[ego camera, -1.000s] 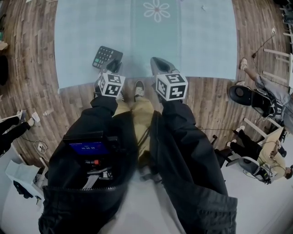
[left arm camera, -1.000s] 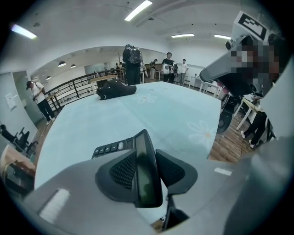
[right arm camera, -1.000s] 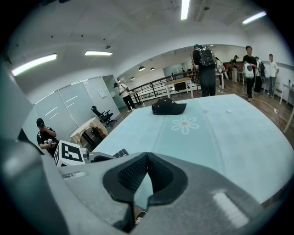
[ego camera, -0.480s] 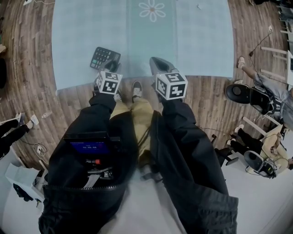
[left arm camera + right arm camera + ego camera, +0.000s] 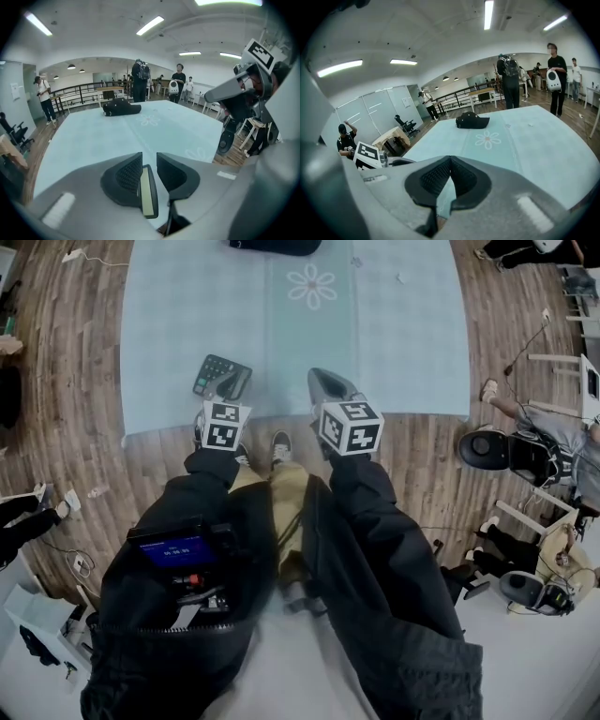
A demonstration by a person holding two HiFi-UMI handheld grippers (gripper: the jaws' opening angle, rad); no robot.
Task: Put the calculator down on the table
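Calculator (image 5: pixel 148 191) between left claw's (image 5: pixel 149 158) closing jaws

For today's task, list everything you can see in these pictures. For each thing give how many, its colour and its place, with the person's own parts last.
table: one, pale blue with a white flower print, upper middle of the head view
calculator: one, dark with pale keys, at the table's near-left edge
bag: one, black, far end of the table
floor: one, brown wood planks, round the table
bystanders: several, mostly at the right
screen device: one, black with a blue screen, on the person's chest
left gripper: one, grey with black pads, jaws closing with the calculator between them
right gripper: one, grey, jaws together, empty, at the near table edge
sleeves: two, black
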